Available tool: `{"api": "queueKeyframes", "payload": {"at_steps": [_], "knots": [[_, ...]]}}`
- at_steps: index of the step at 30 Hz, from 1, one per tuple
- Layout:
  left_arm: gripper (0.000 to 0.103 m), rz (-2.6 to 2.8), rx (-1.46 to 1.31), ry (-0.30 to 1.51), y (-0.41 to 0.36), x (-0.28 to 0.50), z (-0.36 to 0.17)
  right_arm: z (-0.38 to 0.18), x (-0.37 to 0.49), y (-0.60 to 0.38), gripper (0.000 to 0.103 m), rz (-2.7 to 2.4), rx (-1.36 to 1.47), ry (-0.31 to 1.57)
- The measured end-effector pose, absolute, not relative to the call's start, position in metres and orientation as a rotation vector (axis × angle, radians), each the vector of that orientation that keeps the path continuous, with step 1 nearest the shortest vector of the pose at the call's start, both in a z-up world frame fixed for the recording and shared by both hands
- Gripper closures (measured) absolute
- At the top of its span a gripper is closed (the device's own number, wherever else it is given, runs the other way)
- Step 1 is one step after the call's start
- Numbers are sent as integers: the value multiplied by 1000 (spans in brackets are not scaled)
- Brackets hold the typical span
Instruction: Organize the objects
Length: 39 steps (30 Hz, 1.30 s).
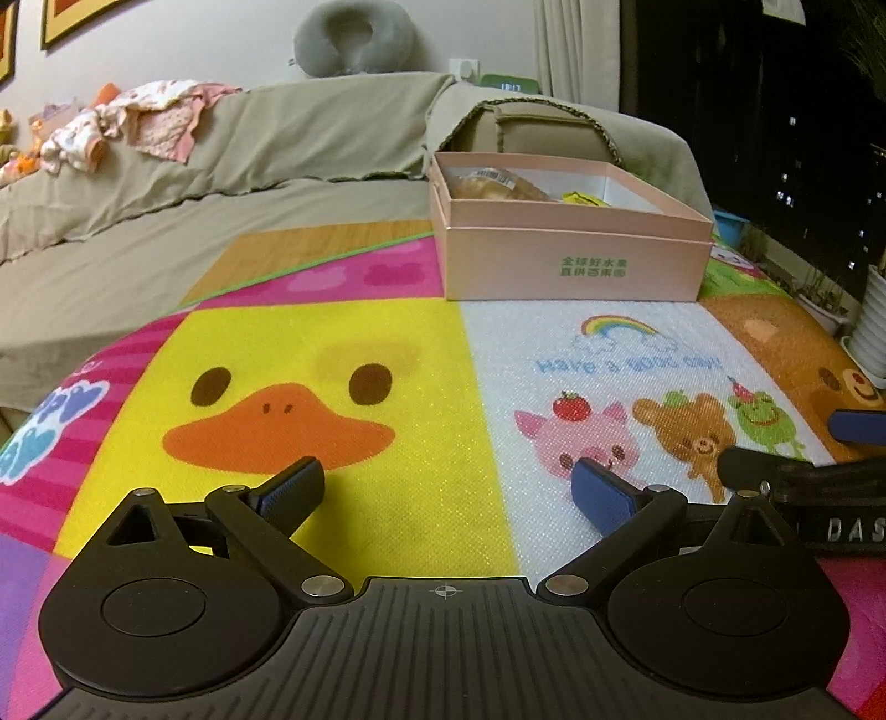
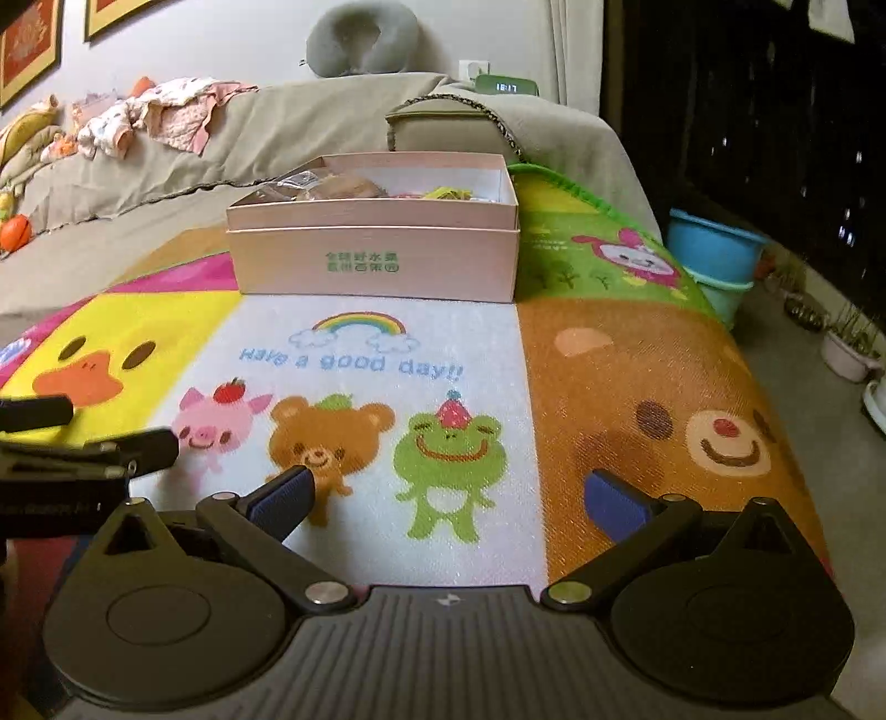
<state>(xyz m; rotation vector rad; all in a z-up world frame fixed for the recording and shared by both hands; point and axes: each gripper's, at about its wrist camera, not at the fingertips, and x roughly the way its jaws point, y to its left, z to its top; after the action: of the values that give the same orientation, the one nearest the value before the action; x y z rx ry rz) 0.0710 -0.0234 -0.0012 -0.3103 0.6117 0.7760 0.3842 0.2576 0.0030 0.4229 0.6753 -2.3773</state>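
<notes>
A pink cardboard box (image 1: 570,266) stands at the far side of a colourful cartoon play mat (image 1: 343,354). It holds wrapped buns (image 1: 498,185) and a yellow packet (image 1: 581,198). In the right wrist view the box (image 2: 376,260) shows the buns (image 2: 338,187) and yellow items (image 2: 448,193) inside. My left gripper (image 1: 448,487) is open and empty, low over the yellow duck panel. My right gripper (image 2: 448,498) is open and empty over the frog picture. Each gripper shows at the edge of the other's view: the right one (image 1: 819,471) and the left one (image 2: 83,443).
A sofa with a beige cover (image 1: 232,149) runs behind the mat, with baby clothes (image 1: 138,119) and a grey neck pillow (image 1: 354,36) on it. Blue tubs (image 2: 714,255) and plant pots (image 2: 847,354) stand on the floor at right. An orange ball (image 2: 14,232) lies at left.
</notes>
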Motion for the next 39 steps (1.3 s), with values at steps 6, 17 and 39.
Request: {"api": "queueKeyframes", "payload": {"at_steps": [6, 17, 39], "knots": [[3, 774, -305, 613, -27, 70, -1, 2, 381, 254, 0, -2390, 419, 661], [2, 771, -319, 613, -26, 74, -1, 3, 382, 258, 0, -2387, 422, 647], [1, 770, -321, 612, -24, 75, -2, 3, 384, 254, 0, -2396, 420, 655]]}}
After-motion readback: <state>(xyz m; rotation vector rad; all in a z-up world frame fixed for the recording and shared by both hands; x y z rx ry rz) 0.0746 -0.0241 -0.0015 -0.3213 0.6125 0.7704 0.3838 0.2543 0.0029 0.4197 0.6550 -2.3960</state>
